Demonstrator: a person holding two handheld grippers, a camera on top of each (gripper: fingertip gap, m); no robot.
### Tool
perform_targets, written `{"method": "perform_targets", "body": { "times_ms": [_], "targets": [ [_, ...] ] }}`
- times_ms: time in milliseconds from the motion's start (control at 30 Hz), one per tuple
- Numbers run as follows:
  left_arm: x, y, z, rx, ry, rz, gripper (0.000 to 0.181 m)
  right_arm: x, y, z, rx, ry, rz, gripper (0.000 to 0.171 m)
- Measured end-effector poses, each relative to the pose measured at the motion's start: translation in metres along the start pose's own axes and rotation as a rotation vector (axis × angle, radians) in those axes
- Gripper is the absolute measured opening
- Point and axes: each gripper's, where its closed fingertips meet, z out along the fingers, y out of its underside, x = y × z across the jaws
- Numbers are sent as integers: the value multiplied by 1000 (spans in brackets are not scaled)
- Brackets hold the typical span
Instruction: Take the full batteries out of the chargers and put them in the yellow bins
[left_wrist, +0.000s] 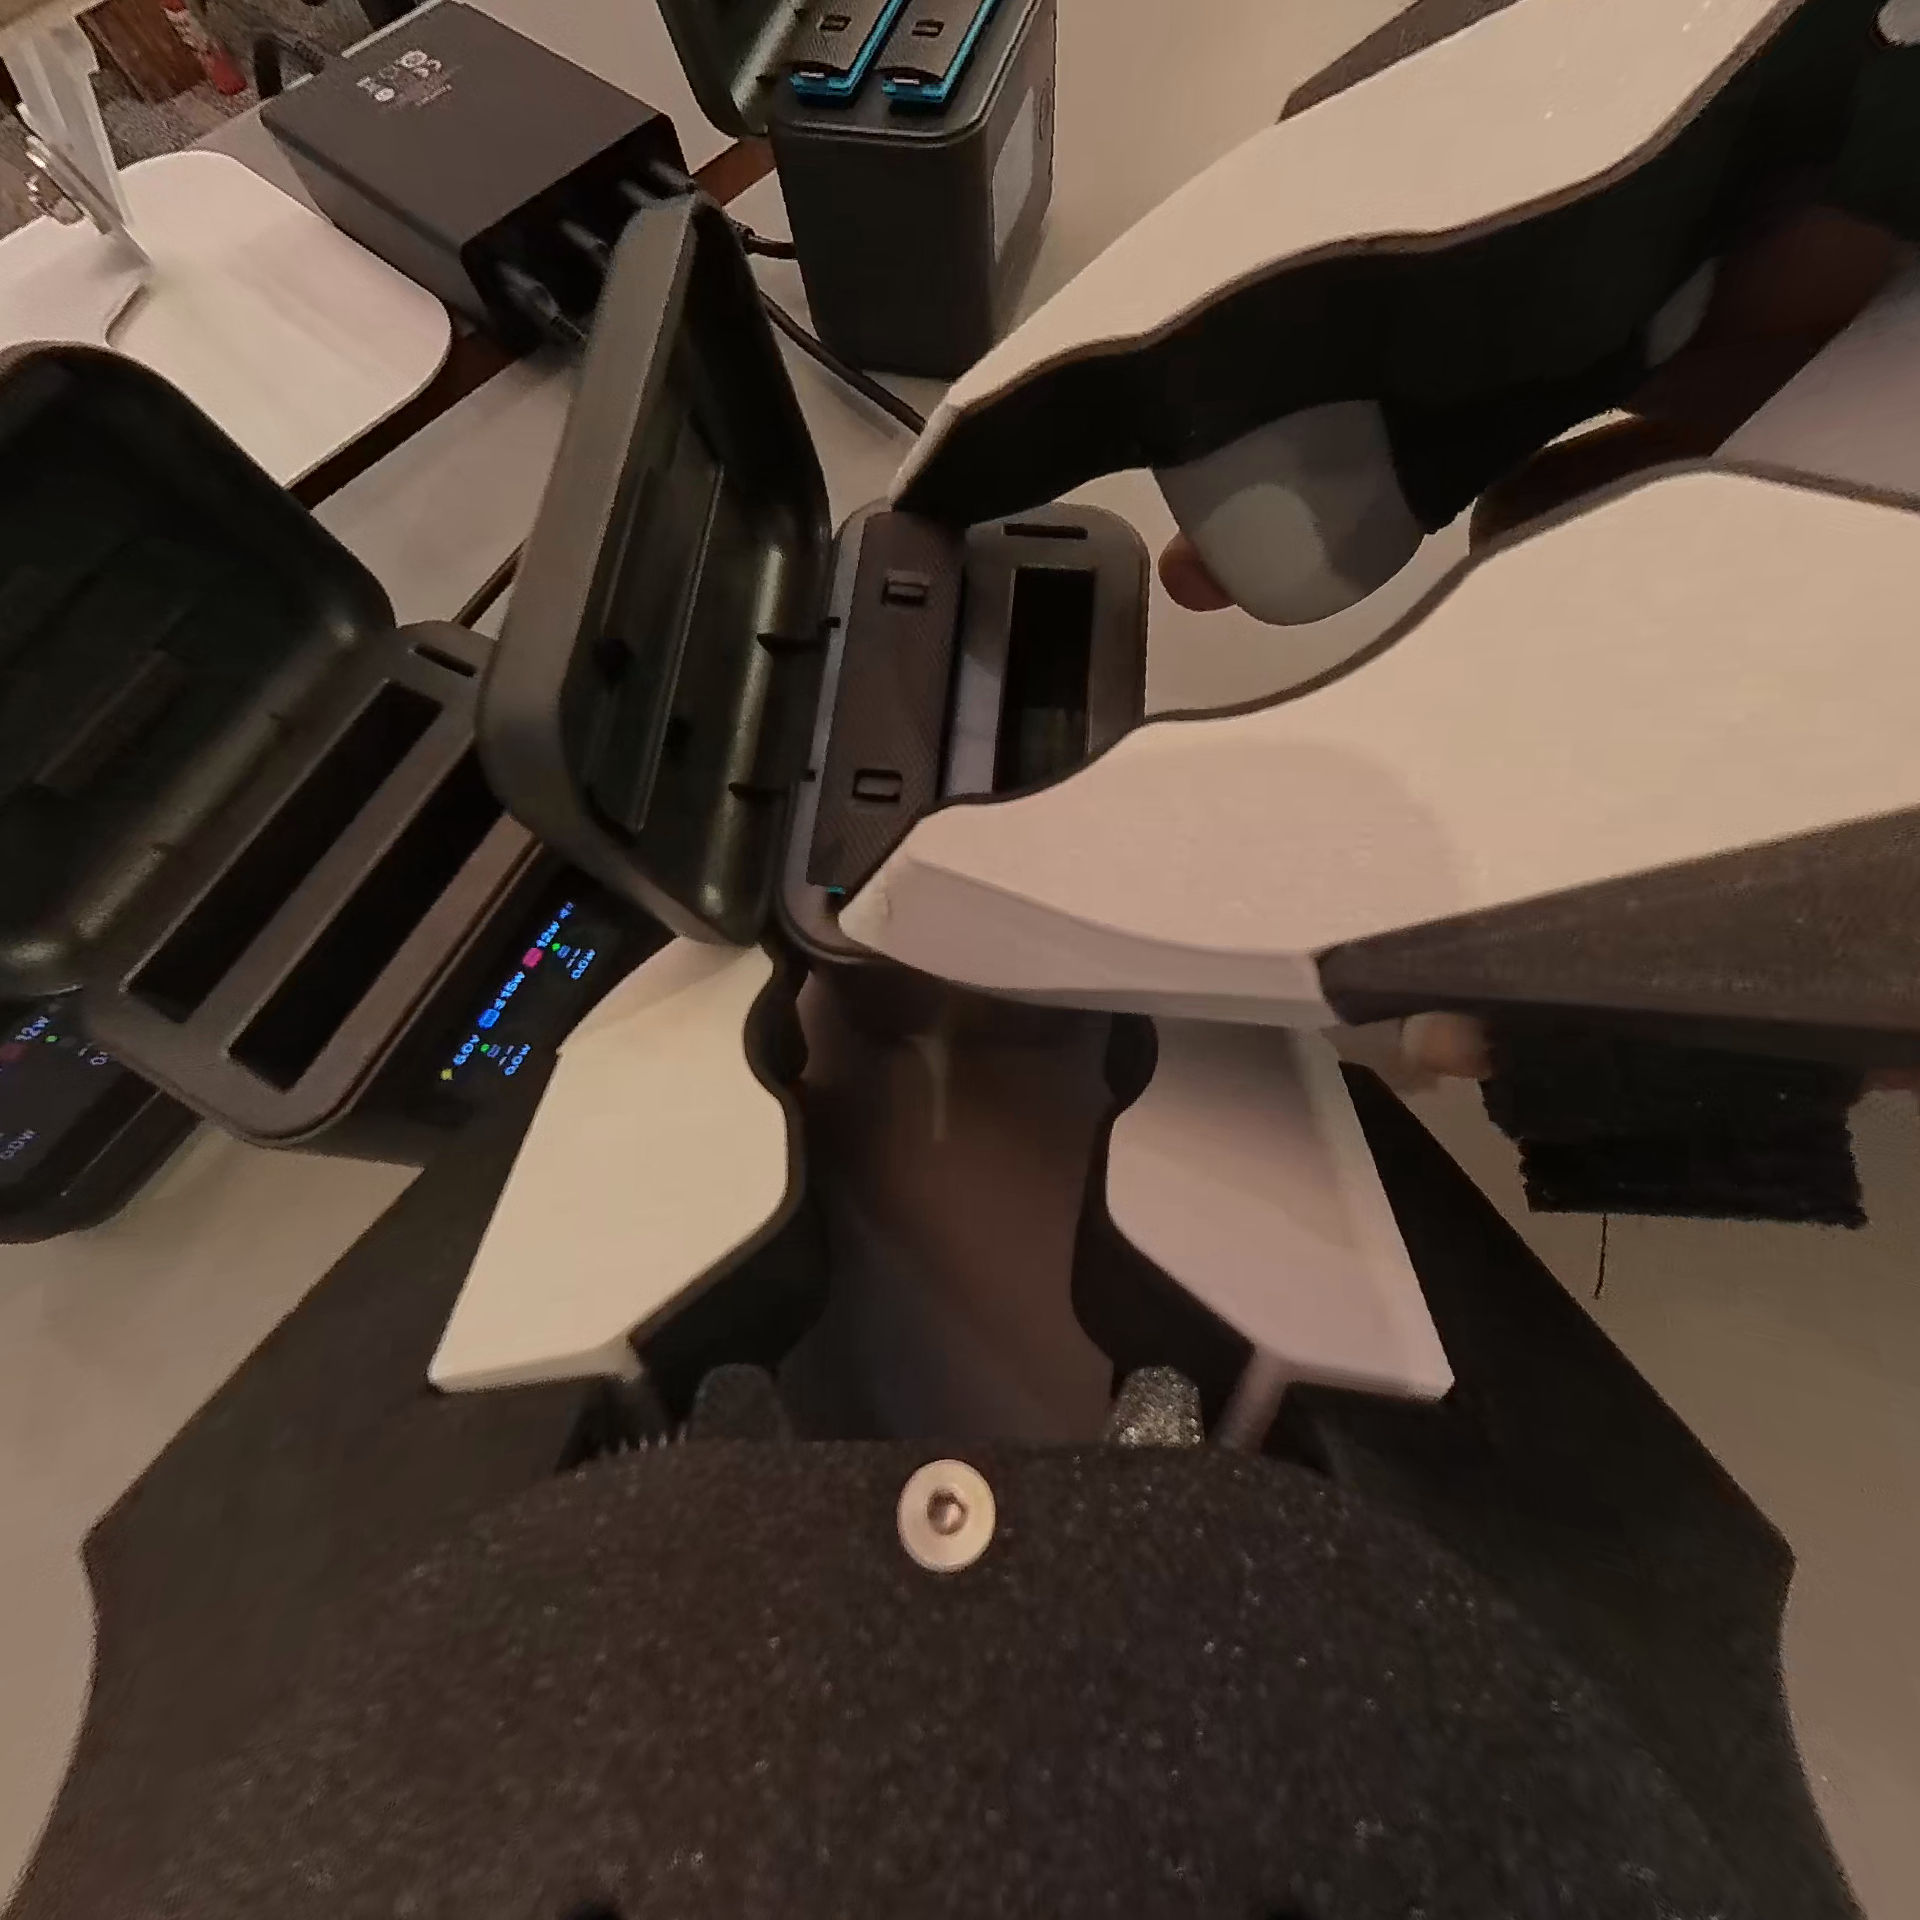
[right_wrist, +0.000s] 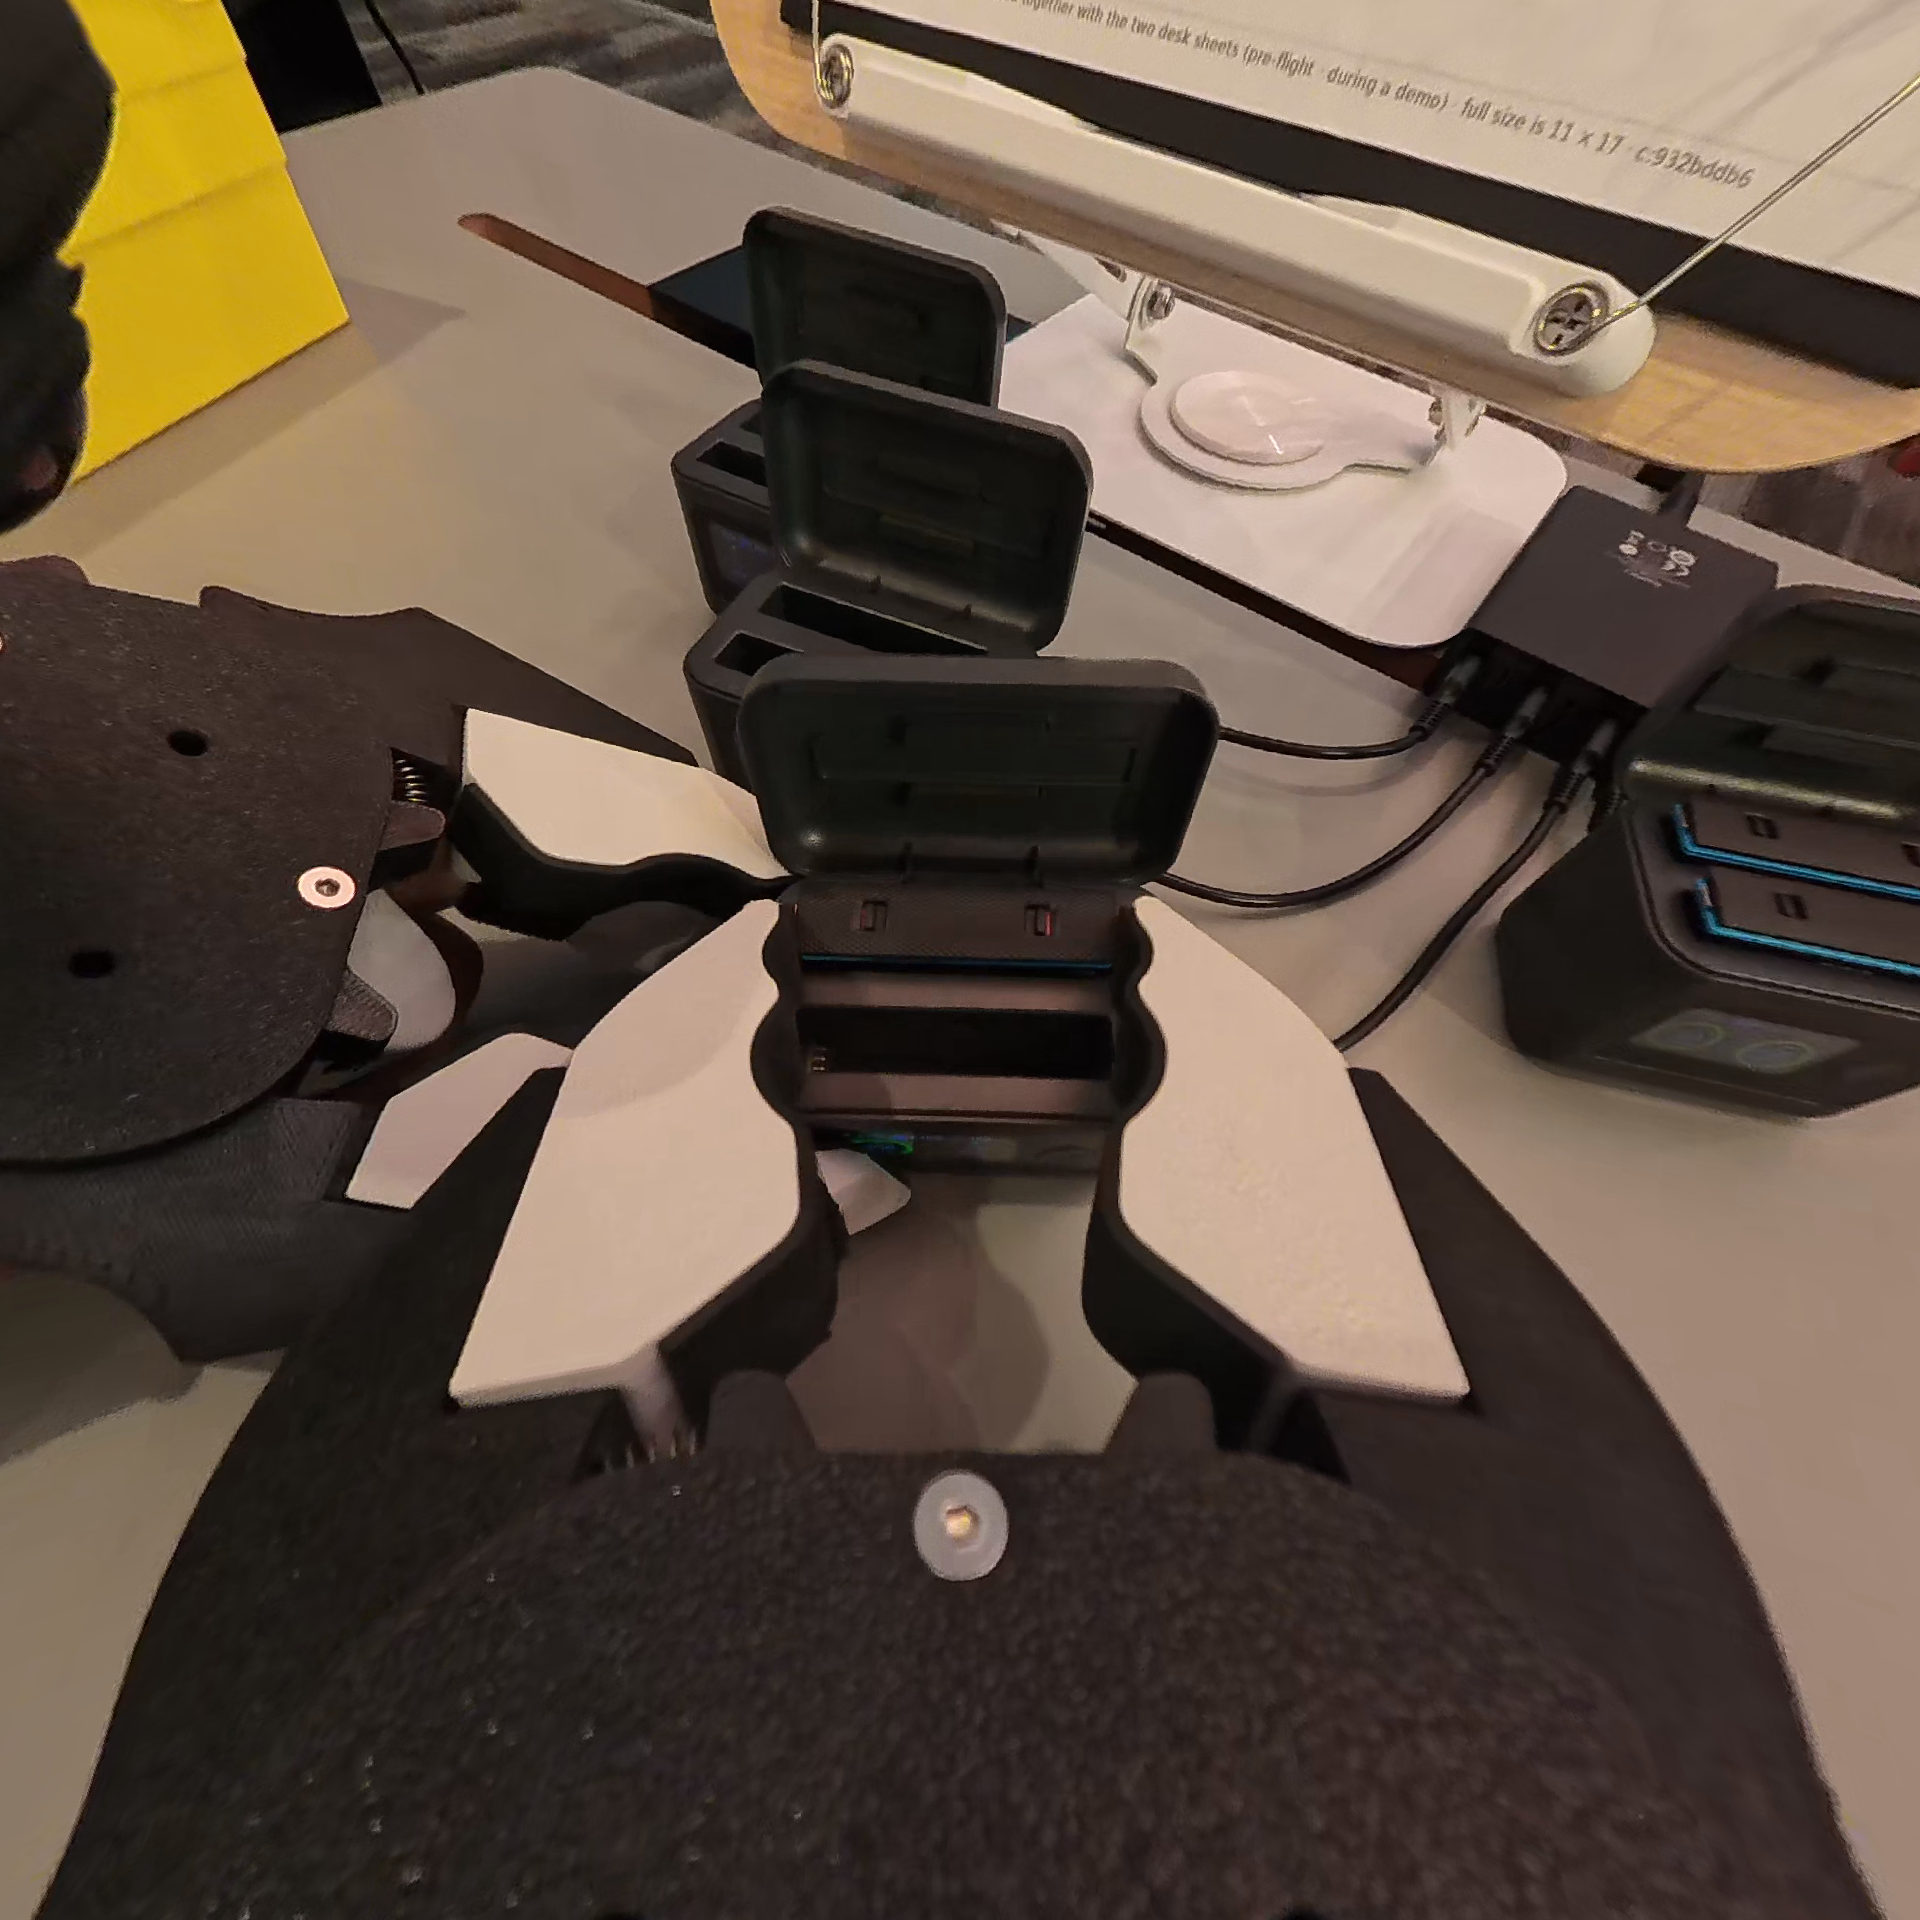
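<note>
The dark, textured battery with a thin blue edge (right_wrist: 951, 930) sits in the rear slot of the black charger with the raised hinged lid (right_wrist: 966, 1039), at the centre of the right wrist view; the front slot beside it looks dark and empty. The right gripper (right_wrist: 951, 935), with white fingers on black foam-covered plates, straddles this charger: its two fingertips (right_wrist: 1174, 945) lie at the battery's two ends, touching or very nearly so, and the jaws are spread to the battery's length; a firm clamp cannot be told. In the left wrist view the same gripper enters from the right, tips at both ends of the battery (left_wrist: 894, 717).

The left gripper (left_wrist: 935, 997) sits low at the charger's side, its white fingers parted with nothing between them. In the right wrist view it shows at the left edge (right_wrist: 623, 862).

Behind the centre charger in the right wrist view stand two more black chargers with open lids (right_wrist: 914, 540), slots empty. At the right edge a fourth black charger (right_wrist: 1745, 935) holds two blue-edged batteries (right_wrist: 1787, 873). Black cables (right_wrist: 1455, 831) run from the chargers to a flat black power hub (right_wrist: 1621, 603). A bright yellow bin (right_wrist: 197, 239) stands at the upper left, on the pale table (right_wrist: 1558, 1299). A white stand holding a printed board (right_wrist: 1247, 260) fills the upper right.
</note>
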Motion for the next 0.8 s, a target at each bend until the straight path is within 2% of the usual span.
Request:
{"method": "perform_targets", "body": {
  "times_ms": [167, 433, 567, 800],
  "targets": [
    [-1, 1, 0, -6, 15, -31, 58, 6, -42, -21, 162, 21, 35, 57],
    [-3, 1, -5, 10, -4, -46, 59, 4, -38, -34, 149, 17, 49, 58],
    [-7, 2, -24, 60, -9, -105, 62, 1, -37, -41, 134, 25, 52, 58],
    [-5, -14, -56, 182, -28, -64, 55, 0, -28, -57, 121, 42, 111, 58]
  ]
}}
